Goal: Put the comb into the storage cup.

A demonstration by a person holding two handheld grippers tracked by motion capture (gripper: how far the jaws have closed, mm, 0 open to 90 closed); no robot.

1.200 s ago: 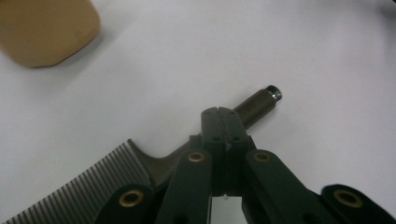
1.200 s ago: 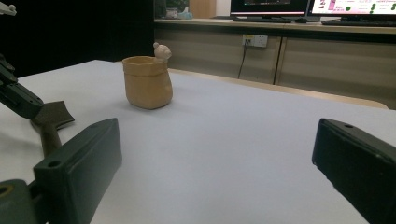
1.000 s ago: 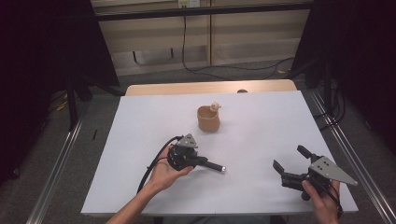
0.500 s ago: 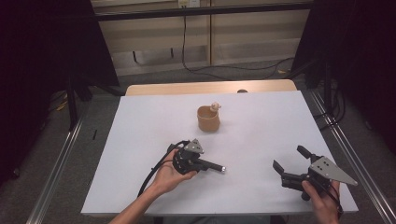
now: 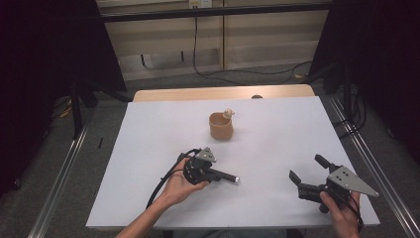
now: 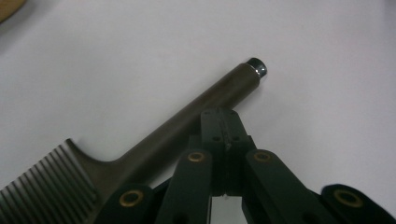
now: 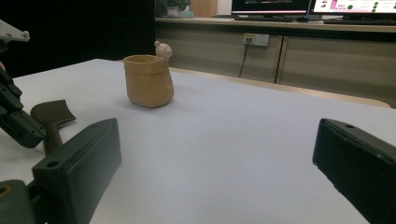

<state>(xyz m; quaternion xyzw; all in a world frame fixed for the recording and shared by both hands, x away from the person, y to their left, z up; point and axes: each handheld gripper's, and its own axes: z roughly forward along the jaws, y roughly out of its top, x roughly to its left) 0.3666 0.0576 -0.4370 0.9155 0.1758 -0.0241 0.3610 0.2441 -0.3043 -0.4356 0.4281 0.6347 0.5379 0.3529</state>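
A: Comb (image 6: 154,144) is flat on the white bench (image 5: 148,134), near your front edge, left of centre. Handle tip points right, teeth end sits under your left hand (image 5: 179,186).

B: Left tongs (image 5: 218,174) on it?

A: Over it. In the left gripper view the jaws are pressed together above the handle, nothing visibly between them. So narrow, and I can't confirm you have any hold on the comb. Looks more like resting on top of the handle than clamping it.

B: Right side?

A: Right tongs (image 5: 306,172) are spread wide, empty, hovering low over the bench at the right, well apart from the comb. They face the tan cup (image 7: 148,80).

B: Cup status?

A: Upright mid-bench, well beyond the comb, small figure on its rim. Can't see whether anything is inside.

B: Progress?

A: Early, by my read. Comb not lifted, nothing grasped. If it's meant for the cup, you still have pickup, carry and drop left. Open the left tongs and get the handle between the jaws first.
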